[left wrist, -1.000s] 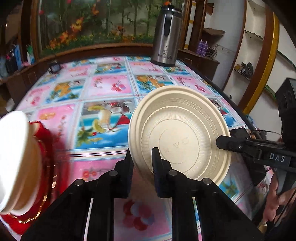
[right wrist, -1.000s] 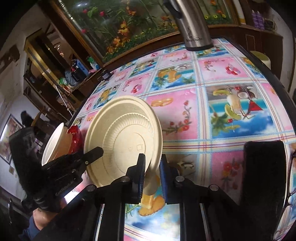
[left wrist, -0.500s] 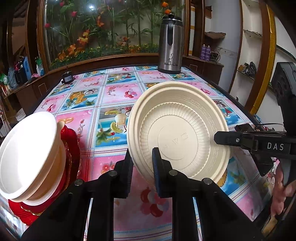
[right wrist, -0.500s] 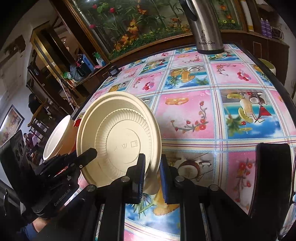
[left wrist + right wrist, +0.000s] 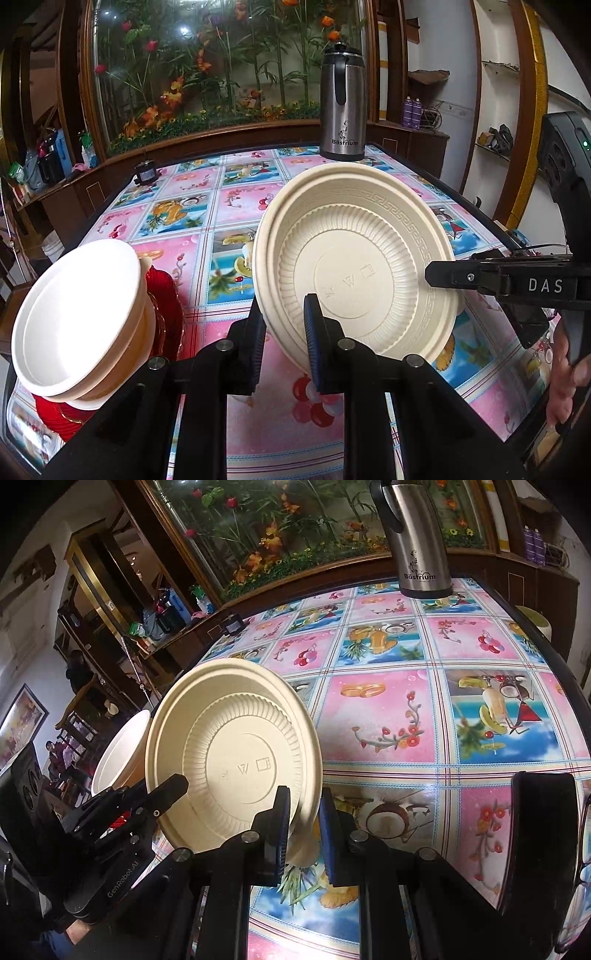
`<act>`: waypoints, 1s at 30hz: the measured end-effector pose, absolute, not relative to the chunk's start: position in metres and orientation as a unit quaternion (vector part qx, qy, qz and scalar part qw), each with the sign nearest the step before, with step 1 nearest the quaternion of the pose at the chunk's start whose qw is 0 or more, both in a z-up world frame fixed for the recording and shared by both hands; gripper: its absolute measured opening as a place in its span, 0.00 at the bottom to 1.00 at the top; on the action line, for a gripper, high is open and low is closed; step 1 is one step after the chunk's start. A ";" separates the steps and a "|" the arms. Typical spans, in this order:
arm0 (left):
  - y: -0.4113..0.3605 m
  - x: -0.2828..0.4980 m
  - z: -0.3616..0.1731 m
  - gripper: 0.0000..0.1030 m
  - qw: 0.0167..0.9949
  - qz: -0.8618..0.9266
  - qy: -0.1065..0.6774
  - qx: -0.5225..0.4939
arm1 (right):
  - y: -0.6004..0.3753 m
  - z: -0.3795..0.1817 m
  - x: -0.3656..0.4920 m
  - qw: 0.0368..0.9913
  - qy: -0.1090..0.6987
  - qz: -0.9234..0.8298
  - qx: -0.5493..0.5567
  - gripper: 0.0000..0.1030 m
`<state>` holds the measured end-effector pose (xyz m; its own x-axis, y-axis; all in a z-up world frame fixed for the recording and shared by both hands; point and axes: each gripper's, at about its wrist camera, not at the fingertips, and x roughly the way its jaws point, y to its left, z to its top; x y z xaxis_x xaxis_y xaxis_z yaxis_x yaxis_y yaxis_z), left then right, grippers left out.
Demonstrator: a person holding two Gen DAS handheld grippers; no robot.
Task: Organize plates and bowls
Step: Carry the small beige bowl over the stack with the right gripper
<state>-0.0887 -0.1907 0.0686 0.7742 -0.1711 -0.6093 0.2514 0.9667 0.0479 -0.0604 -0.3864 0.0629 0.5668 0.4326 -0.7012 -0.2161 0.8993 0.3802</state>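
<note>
A stack of cream plates (image 5: 362, 266) hangs tilted on edge above the flowered tablecloth, its underside facing both cameras. My left gripper (image 5: 282, 325) is shut on its lower left rim. My right gripper (image 5: 301, 812) is shut on the opposite rim of the cream plates (image 5: 229, 753). In the left wrist view the right gripper (image 5: 436, 275) comes in from the right. In the right wrist view the left gripper (image 5: 173, 786) shows at lower left. Stacked white bowls (image 5: 81, 325) rest on red plates (image 5: 166, 314) at the table's near left; the white bowls (image 5: 122, 753) sit behind the plate stack.
A steel thermos jug (image 5: 341, 122) stands at the table's far edge, also the thermos jug (image 5: 421, 554). A small black object (image 5: 144, 173) lies at the far left corner. A black upright object (image 5: 539, 830) stands at the near right edge. A hand (image 5: 565, 369) holds the right gripper.
Both grippers have carried the plates a little across the table, still shut on them. The left view has tilted up, and the white bowls have come further into view at the left.
</note>
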 end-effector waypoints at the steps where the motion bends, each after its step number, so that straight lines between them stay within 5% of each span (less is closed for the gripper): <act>1: -0.191 -0.089 0.069 0.17 0.940 -0.112 0.316 0.065 | -0.386 0.063 -0.061 0.876 0.427 0.185 0.126 0.15; 30: -0.189 -0.100 0.075 0.17 0.946 -0.103 0.300 0.071 | -0.384 0.071 -0.066 0.880 0.418 0.189 0.124 0.15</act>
<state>-0.0995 -0.1889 0.0754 0.7986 -0.1524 -0.5823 0.2377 0.9686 0.0725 -0.0657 -0.3838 0.0706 0.5801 0.4359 -0.6881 -0.2282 0.8979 0.3764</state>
